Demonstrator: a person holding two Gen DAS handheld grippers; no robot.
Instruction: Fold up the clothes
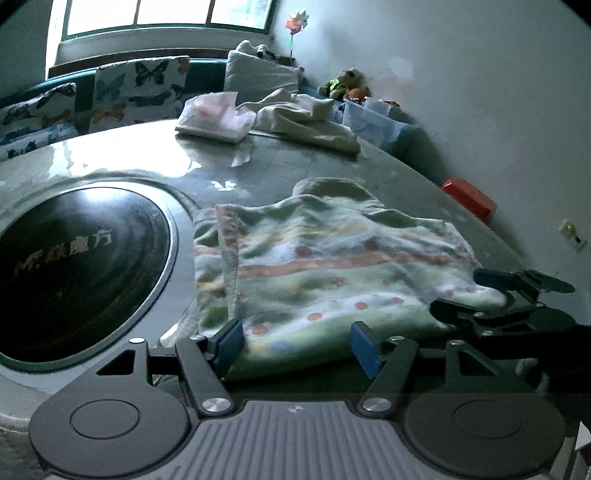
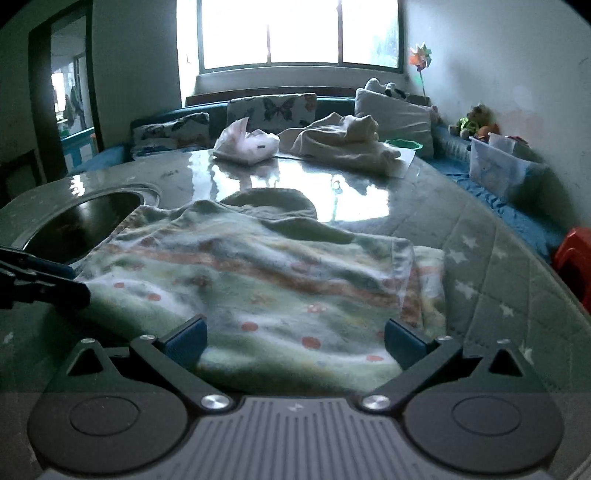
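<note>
Left claw [image 1: 297, 345]: jaws apart, two blue pads, nothing pinched; the near hem of the garment [image 1: 314, 266] lies in the gap, not pressed by either pad. Right claw [image 2: 295, 345]: jaws wide, released, the same hem between its two pads, untouched.

One garment under work: pale green fleece with orange stripe and dots, spread flat on the table [image 2: 480, 258] just ahead of both claws. One side is folded over itself, showing as a doubled edge. Its far end bunches into a rounded lump; collar or hood, cannot tell.

To the left claw's left, one round dark inset [image 1: 74, 266] in the tabletop, lettering on it partly legible only. The garment's edge just reaches its rim.

Each claw shows in the other's view, cut off at the frame edge.

Far end of table: one cream cloth heap [image 2: 343, 140], unfolded, and one white-pink plastic packet [image 2: 245, 144] beside it.

Beyond the table: two butterfly cushions [image 2: 273, 107], one plain pillow [image 2: 391, 114], one window [image 2: 299, 33], one pinwheel [image 2: 419, 57]. Right of the claws: one clear bin [image 2: 498, 166], one red stool [image 2: 574, 258] cut off by the frame, some soft toys [image 2: 474, 122], number unclear. Fine detail is blurred throughout.
</note>
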